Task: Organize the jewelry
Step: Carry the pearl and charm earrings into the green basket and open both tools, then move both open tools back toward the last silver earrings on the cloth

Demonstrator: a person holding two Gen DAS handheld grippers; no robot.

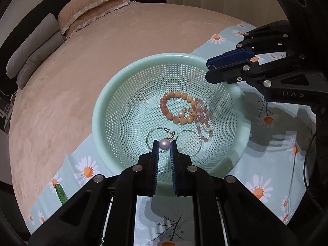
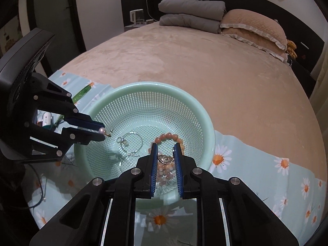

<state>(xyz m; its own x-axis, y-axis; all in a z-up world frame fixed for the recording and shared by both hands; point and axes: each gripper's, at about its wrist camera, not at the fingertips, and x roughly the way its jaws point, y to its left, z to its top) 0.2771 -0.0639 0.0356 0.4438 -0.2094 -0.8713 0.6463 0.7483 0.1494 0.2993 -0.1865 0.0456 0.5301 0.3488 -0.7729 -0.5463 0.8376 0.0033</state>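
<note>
Pearl earring (image 1: 165, 144) pinched in left gripper (image 1: 164, 146) fingers above mint basket (image 1: 98, 110) — orange bead bracelet (image 1: 174, 107) at basket's 1 o'clock w/ pink beads. Right gripper (image 2: 165, 160) fingers clamp silver pendant (image 2: 165, 159) over basket, on bed.

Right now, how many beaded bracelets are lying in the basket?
2: an orange bracelet on the basket floor, and a pale pink bracelet overlapping its side. More may be hidden.
</note>
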